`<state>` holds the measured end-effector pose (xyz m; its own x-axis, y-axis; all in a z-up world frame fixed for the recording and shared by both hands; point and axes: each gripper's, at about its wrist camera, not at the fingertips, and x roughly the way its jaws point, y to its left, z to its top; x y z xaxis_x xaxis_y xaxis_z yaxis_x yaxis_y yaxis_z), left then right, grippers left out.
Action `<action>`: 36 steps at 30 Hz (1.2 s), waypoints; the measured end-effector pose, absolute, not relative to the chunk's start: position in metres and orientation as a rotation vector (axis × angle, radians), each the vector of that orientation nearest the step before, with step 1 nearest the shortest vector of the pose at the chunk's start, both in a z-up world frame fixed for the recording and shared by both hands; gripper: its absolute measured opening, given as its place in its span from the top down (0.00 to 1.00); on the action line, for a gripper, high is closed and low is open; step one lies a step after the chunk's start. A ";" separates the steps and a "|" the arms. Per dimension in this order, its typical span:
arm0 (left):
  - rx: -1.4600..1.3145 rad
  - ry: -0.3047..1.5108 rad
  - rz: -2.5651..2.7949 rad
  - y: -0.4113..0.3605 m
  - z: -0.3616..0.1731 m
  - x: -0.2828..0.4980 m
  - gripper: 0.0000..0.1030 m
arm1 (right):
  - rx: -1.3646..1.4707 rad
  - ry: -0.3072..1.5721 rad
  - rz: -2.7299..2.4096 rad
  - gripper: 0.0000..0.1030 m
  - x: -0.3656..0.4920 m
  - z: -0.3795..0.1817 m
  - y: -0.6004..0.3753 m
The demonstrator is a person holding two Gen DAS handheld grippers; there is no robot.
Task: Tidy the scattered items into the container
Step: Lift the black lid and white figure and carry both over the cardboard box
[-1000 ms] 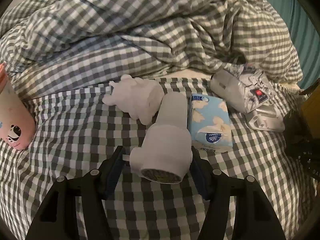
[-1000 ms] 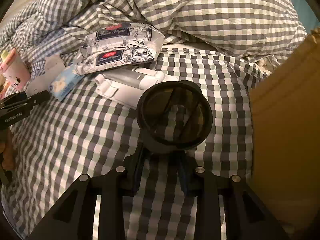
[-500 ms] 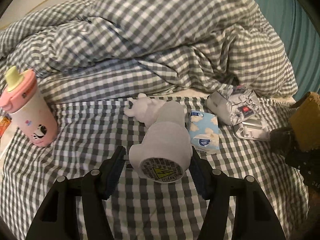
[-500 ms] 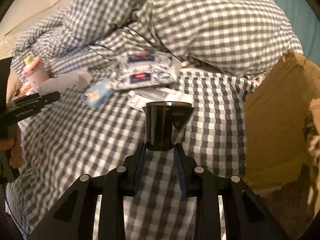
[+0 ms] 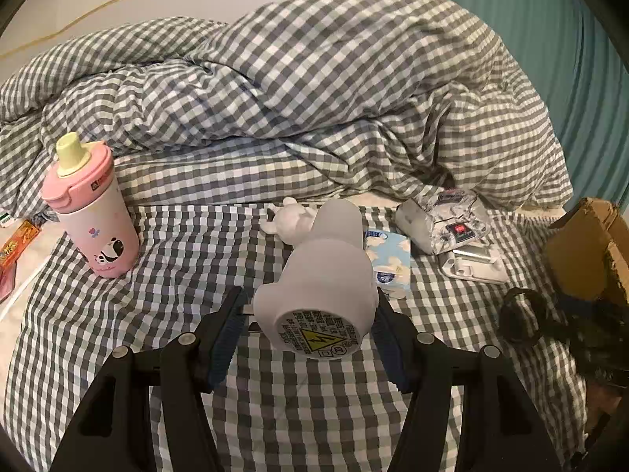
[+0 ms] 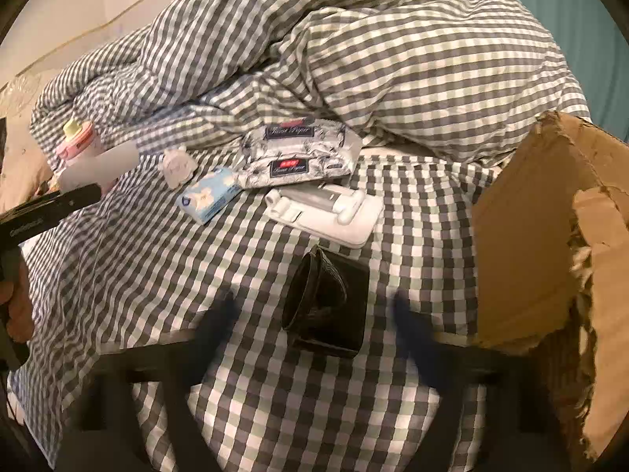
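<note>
A bed [image 5: 165,314] with a grey-and-white checked sheet fills both views, a rumpled checked duvet [image 5: 314,98] heaped across twelve o'clock and a teal curtain [image 5: 582,78] at two o'clock. The left tool [image 5: 306,324] is clenched on a white night-light [image 5: 326,275], its labelled base facing the camera; a second ago that base sat lower over the sheet, and now a pink panda cup [image 5: 94,212] has come into sight at nine o'clock. The right tool [image 6: 314,314] has just been opening: its blurred jaws stand wide and released, and the black cup [image 6: 326,303] it pinched half a second ago now lies on its side on the sheet between them, apart from both pads. The cardboard box [image 6: 550,244], torn along its rim, stands at three o'clock in the right view, just beside the cup. At twelve o'clock of the cup lie a white case [image 6: 326,208], a patterned tissue pack [image 6: 295,153] and a blue tissue packet [image 6: 208,196], near one another. Bare sheet lies open from six to nine o'clock.
</note>
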<state>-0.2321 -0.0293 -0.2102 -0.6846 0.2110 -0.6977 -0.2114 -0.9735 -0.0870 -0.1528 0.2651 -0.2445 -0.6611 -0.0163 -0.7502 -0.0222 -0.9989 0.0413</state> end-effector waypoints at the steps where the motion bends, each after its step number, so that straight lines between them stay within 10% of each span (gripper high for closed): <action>1: -1.103 -0.003 2.695 -0.030 -0.208 -0.230 0.39 | -1.275 0.064 2.861 0.14 -0.152 -0.244 0.266; 16: -0.944 -0.075 2.786 -0.051 -0.151 -0.194 0.39 | -1.518 0.113 2.715 0.13 -0.208 -0.293 0.271; 19: -0.925 -0.066 2.795 -0.053 -0.141 -0.186 0.39 | -1.553 0.119 2.705 0.45 -0.211 -0.301 0.269; 36: -0.836 -0.059 2.870 -0.050 -0.093 -0.138 0.39 | -1.430 0.162 2.844 0.45 -0.167 -0.249 0.264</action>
<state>-0.1384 -0.0501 -0.0934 -0.8329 0.1564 -0.5308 -0.1346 -0.9877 -0.0798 -0.1672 0.2642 -0.2488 -0.5965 -0.0860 -0.7980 -0.0049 -0.9938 0.1108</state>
